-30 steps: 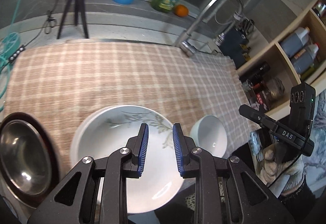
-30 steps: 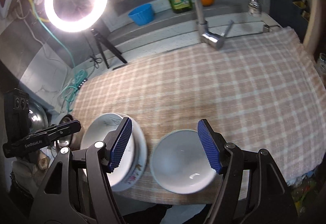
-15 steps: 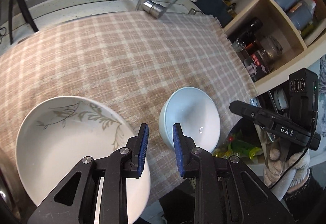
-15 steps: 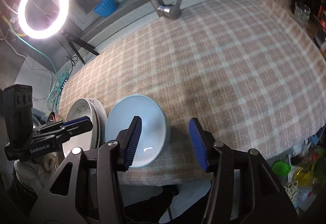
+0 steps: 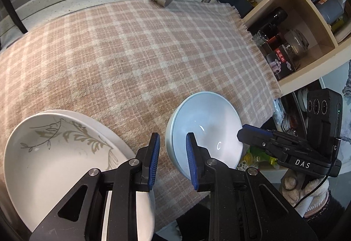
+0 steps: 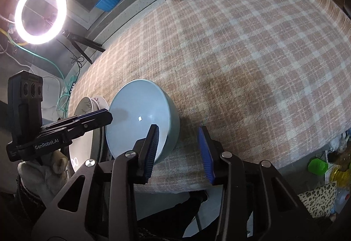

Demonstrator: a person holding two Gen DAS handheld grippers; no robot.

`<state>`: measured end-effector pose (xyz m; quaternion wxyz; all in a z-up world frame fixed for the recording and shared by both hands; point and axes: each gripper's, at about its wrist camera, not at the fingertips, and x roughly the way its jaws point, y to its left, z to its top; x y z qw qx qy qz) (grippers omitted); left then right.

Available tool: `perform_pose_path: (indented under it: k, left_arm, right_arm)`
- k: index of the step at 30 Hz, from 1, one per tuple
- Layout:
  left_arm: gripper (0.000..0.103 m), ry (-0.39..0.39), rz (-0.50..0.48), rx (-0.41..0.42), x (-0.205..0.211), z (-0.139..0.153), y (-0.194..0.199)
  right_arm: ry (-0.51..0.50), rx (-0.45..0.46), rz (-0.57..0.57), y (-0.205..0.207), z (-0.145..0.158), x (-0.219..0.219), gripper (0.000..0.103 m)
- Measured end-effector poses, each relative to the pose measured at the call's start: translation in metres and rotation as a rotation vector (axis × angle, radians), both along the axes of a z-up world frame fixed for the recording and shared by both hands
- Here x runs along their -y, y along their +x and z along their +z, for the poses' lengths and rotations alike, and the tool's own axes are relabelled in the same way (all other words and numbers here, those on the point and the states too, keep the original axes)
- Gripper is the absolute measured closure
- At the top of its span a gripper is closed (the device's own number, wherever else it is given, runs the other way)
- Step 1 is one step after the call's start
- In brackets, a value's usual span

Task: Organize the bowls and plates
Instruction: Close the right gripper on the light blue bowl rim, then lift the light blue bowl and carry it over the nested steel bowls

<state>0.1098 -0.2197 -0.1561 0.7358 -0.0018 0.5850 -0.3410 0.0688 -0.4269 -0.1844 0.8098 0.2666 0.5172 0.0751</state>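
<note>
My right gripper [image 6: 178,149] is closing around the near rim of the pale blue ceramic bowl [image 6: 140,118] — one blue pad [image 6: 153,144] sits inside the bowl, the other outside it, not yet pressing. The bowl stands on the pink-and-white checked cloth [image 6: 241,54], just ahead of my fingers. My left gripper [image 5: 172,158] hovers with its jaws narrowly apart and empty, the bowl's left rim just beyond them — the white shallow plate with a grey leaf pattern [image 5: 54,153] lies to its left.

"DAS" on right tongs [image 5: 250,133]; "GenRobot.AI" on left tongs [image 6: 105,117]
</note>
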Motion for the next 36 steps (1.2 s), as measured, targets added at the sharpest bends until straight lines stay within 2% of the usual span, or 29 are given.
perform_pose_path:
  k: [5,8,11,13,27,36]
  left_arm:
    - [0.081,0.011,0.001,-0.01,0.003,-0.005,0.001]
    - [0.081,0.01,0.0,-0.02,0.003,-0.007,0.001]
    - [0.09,0.012,0.001,-0.024,0.004,-0.01,0.002]
    - [0.091,0.009,-0.002,-0.028,0.003,-0.01,0.002]
    - [0.091,-0.005,-0.004,-0.011,0.006,-0.006,-0.001]
    - [0.091,-0.054,0.046,0.023,-0.011,0.019,0.001]
  right_arm:
    - [0.02,-0.008,0.005,0.002,-0.004,-0.002,0.074]
    - [0.026,-0.014,0.015,0.002,-0.007,-0.004,0.083]
    - [0.034,-0.016,0.02,0.003,-0.008,-0.005,0.086]
    - [0.041,-0.015,0.024,0.004,-0.009,-0.005,0.088]
    - [0.017,-0.031,0.029,0.012,-0.004,-0.005,0.09]
    - [-0.01,0.01,0.063,0.021,0.025,-0.016,0.09]
